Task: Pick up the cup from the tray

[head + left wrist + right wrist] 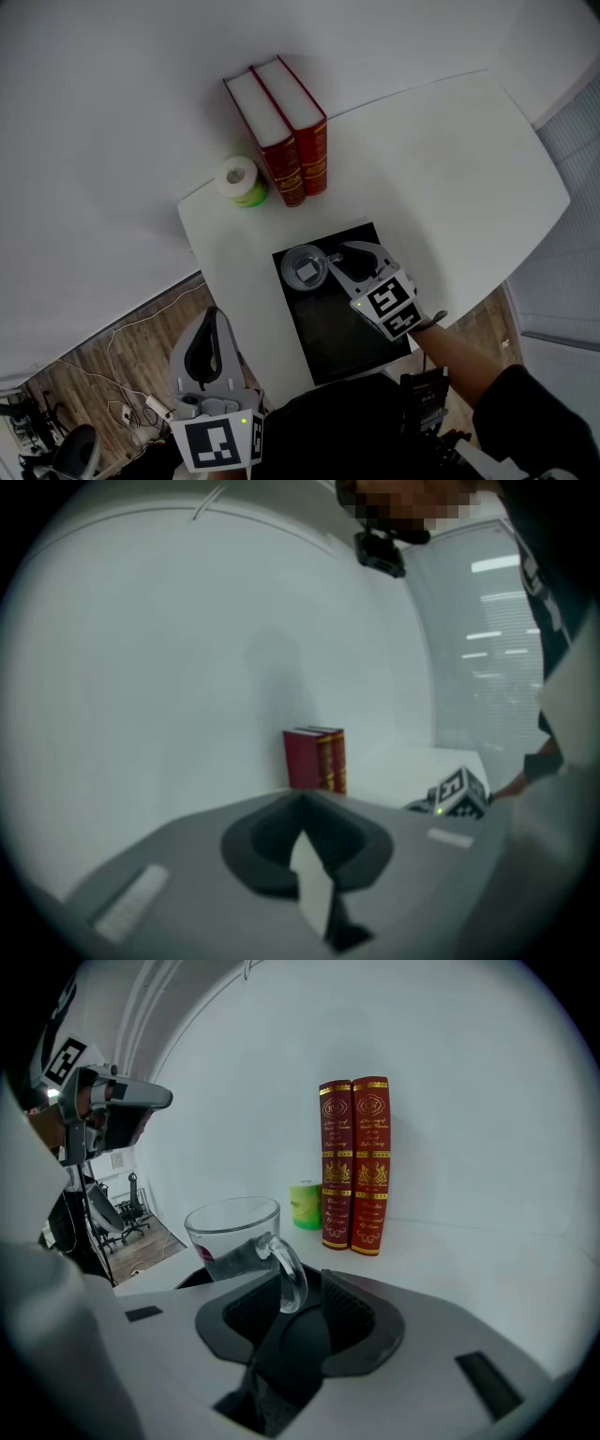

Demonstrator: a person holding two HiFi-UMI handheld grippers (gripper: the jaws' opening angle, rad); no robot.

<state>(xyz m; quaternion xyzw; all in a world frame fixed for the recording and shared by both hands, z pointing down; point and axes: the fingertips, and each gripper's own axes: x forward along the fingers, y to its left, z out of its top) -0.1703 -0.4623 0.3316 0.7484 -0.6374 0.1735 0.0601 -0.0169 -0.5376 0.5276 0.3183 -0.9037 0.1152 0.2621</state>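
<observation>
1. Clear glass cup with a handle [305, 267] stands upright in the far left corner of a black rectangular tray [337, 328], on a white table [450, 169].
2. Right claw [339, 260] is over the tray, pointing at the cup. Its jaws are spread and the cup's handle [286, 1274] sits between them; no squeeze on it is visible.
3. Left claw [214, 314] is held off the table's near left edge, above the wooden floor [103, 356], well apart from the tray. Its tips are pressed together with nothing in them.
4. 2 red hardback books [281, 131] stand upright side by side at the table's far edge.
5. A white-and-green roll [239, 180] stands just beside the books, to their left.
</observation>
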